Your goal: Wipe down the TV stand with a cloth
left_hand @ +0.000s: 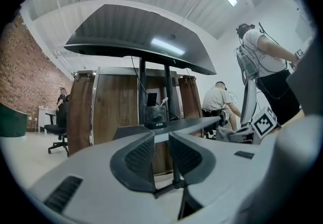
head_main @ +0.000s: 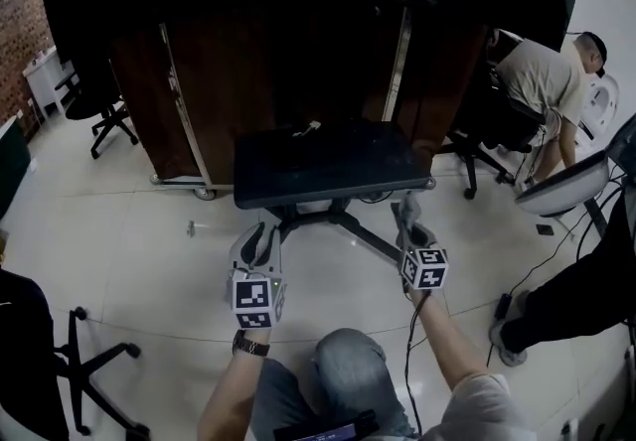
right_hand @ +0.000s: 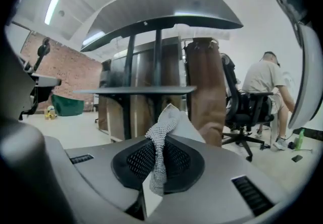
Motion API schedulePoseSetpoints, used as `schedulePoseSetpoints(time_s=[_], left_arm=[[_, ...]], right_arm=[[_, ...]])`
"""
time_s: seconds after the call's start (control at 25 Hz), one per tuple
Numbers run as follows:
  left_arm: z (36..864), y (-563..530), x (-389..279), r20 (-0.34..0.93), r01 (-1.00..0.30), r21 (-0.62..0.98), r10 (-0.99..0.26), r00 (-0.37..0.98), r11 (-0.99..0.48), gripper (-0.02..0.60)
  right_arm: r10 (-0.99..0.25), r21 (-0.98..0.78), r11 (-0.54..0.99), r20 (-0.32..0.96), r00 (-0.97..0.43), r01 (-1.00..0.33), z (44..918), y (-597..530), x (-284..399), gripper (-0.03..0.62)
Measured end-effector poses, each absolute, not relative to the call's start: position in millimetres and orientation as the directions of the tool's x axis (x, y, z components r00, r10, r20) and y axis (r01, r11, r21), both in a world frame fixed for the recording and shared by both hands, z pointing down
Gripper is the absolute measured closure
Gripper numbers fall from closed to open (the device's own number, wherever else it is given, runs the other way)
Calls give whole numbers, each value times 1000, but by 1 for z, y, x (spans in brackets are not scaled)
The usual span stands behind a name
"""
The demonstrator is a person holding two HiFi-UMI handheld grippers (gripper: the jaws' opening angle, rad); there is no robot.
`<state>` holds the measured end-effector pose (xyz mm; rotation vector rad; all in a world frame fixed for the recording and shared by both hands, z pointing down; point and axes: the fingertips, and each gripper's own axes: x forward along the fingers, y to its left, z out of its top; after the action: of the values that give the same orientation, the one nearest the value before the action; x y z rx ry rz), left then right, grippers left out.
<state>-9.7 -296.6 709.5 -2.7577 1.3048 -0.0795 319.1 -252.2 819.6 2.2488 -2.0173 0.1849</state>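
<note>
The right tongs are clamped on the cloth; the cloth stands up from between the jaws as a grey knitted fold; the left tongs stand narrowly apart, empty; both tongs are held in front of the TV stand, lower than its dark shelf; the cloth is clear of the stand.

Grey cloth (crumpled) clamped in right tool; dark TV stand ahead.
</note>
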Motion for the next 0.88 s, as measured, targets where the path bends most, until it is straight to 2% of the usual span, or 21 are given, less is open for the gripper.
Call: schedulePoseSetpoints(time_s=[0.16,0.4,0.64,0.88], left_arm=[[732,-295,-22,55,-778,-130,-788,614,-615,466],[760,-316,-38,63,-819,-142,-831,553,-556,466],[816,-366,-30,96,-841,-110,-848,521,-529,466],[879,-372,-46,177,-861,-72,-856,485,-503,466]], right_arm=[[-978,5,89,190,-87,-996,868,-312,204,569],[-965,43,247,98,-241,-968,861,-438,118,568],[-960,59,260,121,-252,-964,903,-517,96,569],[-928,3,224,306,-213,-975,1037,-546,113,569]])
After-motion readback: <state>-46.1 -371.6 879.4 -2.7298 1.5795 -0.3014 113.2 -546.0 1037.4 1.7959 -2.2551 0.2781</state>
